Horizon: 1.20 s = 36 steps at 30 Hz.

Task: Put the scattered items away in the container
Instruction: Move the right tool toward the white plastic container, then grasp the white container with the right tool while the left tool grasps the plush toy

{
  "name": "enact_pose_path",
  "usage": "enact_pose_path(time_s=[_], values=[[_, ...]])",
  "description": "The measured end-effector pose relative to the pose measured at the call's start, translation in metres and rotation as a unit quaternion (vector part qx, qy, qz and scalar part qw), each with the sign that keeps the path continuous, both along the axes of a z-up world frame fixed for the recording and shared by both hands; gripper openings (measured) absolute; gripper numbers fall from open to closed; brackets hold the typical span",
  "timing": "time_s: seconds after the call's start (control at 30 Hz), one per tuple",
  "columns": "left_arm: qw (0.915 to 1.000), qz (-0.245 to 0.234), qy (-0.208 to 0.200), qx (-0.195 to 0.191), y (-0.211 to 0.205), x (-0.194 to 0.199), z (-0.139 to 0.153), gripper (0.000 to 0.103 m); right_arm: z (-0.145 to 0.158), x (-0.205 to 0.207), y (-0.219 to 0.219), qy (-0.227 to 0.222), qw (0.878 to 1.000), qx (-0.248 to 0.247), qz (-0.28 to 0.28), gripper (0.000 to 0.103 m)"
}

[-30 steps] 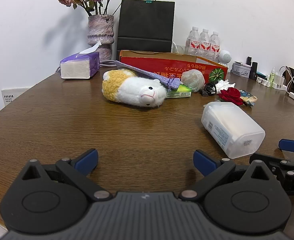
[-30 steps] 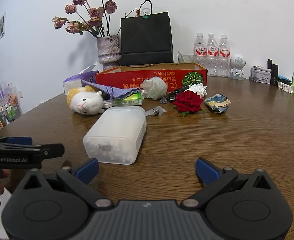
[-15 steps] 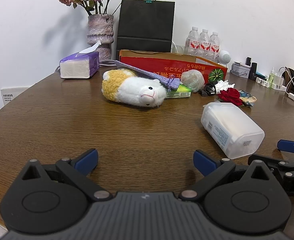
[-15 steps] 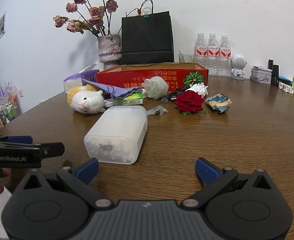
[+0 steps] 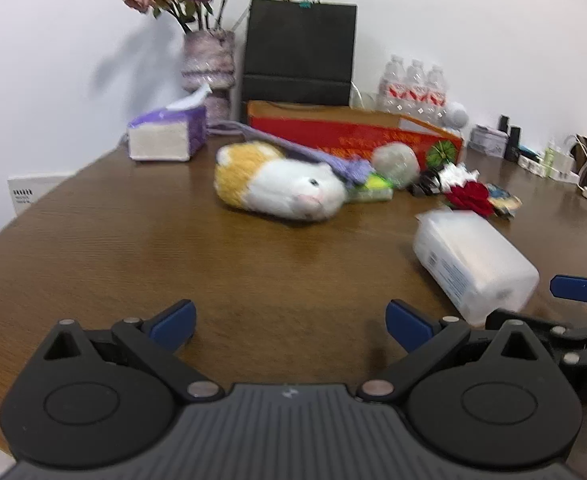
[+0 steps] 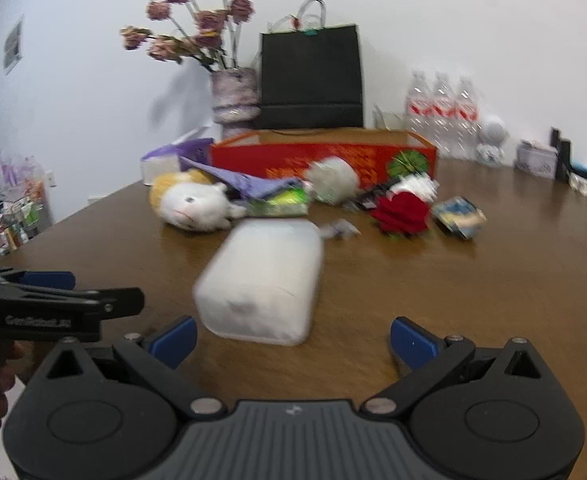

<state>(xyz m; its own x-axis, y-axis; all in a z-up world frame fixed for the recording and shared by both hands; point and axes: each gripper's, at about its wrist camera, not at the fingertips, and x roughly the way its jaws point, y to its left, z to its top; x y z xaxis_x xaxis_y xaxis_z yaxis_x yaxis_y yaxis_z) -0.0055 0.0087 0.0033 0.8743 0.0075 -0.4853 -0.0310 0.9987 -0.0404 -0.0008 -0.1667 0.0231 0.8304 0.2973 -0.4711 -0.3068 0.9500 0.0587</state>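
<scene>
Currently both views are motion-blurred. The left gripper [image 5: 289, 322] sits low over the brown desk [image 5: 113, 264] with its jaws spread wide and nothing between them. The right gripper [image 6: 291, 338] is likewise wide open and empty.

The white plastic tub [image 6: 259, 280] lies on its side on the desk, just ahead of the right gripper and a little left of its centre line; nothing stands between them. In the left view the same tub [image 5: 473, 260] lies ahead to the right, beside the right gripper's blue fingertip [image 5: 573, 289].

The red cardboard box [image 6: 321, 156], open at the top, stands at the back of the desk. In front of it, between tub and box, lies a row of loose things:
- plush hamster [image 6: 193, 202], white and orange, on its side, far left
- purple cloth [image 6: 245, 184] draped over the hamster's back and a green packet [image 6: 283, 202]
- crumpled clear bag [image 6: 331, 180]
- red rose [image 6: 401, 210] with something white behind it
- small printed packet [image 6: 459, 218], far right
- small grey scrap [image 6: 339, 230] touching or just beside the tub's far end; cannot tell which

Behind the box: a black paper bag [image 6: 311, 76], a vase of dried flowers [image 6: 235, 96], three water bottles [image 6: 439, 110]. A purple tissue box [image 5: 167, 136] sits to the left.
</scene>
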Motion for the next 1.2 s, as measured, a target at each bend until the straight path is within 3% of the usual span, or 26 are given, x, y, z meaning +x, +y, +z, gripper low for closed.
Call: enact_pose_path(time_s=[0.17, 0.33, 0.37, 0.43, 0.53, 0.7, 1.03, 1.1, 1.13, 1.2], values=[[0.9998, 0.018, -0.008, -0.002, 0.013, 0.007, 0.013, 0.103, 0.008, 0.014, 0.030, -0.017, 0.999, -0.042, 0.011, 0.103], [0.9998, 0.017, 0.002, -0.007, 0.019, 0.022, 0.020, 0.103, 0.007, 0.043, 0.050, 0.019, 0.996, -0.087, 0.009, 0.102], [0.9999, 0.014, 0.001, -0.006, 0.019, 0.025, 0.022, 0.103, 0.006, 0.049, 0.050, 0.032, 0.996, -0.085, 0.014, 0.093], [1.0000, 0.008, 0.002, -0.001, 0.017, 0.033, 0.025, 0.103, 0.008, 0.056, 0.045, 0.043, 0.997, -0.067, 0.019, 0.065], [1.0000, 0.000, 0.002, 0.003, 0.015, 0.051, 0.029, 0.103, 0.013, 0.068, 0.035, 0.053, 0.997, -0.048, 0.021, 0.064], [0.9999, 0.008, -0.006, -0.003, 0.020, 0.091, 0.041, 0.103, 0.022, 0.082, 0.022, 0.023, 0.999, -0.040, 0.006, 0.064], [0.9971, 0.030, 0.065, -0.028, 0.041, 0.185, 0.037, 0.103, 0.031, 0.126, 0.022, 0.019, 0.999, -0.027, 0.003, 0.064], [0.9953, 0.029, 0.088, -0.030, 0.044, 0.196, 0.031, 0.097, 0.033, 0.134, 0.022, 0.021, 0.999, -0.026, 0.003, 0.064], [0.9939, 0.028, 0.099, -0.040, 0.047, 0.200, 0.027, 0.088, 0.034, 0.137, 0.023, 0.022, 0.999, -0.024, 0.004, 0.064], [0.9908, 0.020, 0.115, -0.069, 0.054, 0.203, 0.020, 0.084, 0.034, 0.142, 0.023, 0.023, 0.999, -0.022, 0.006, 0.064]])
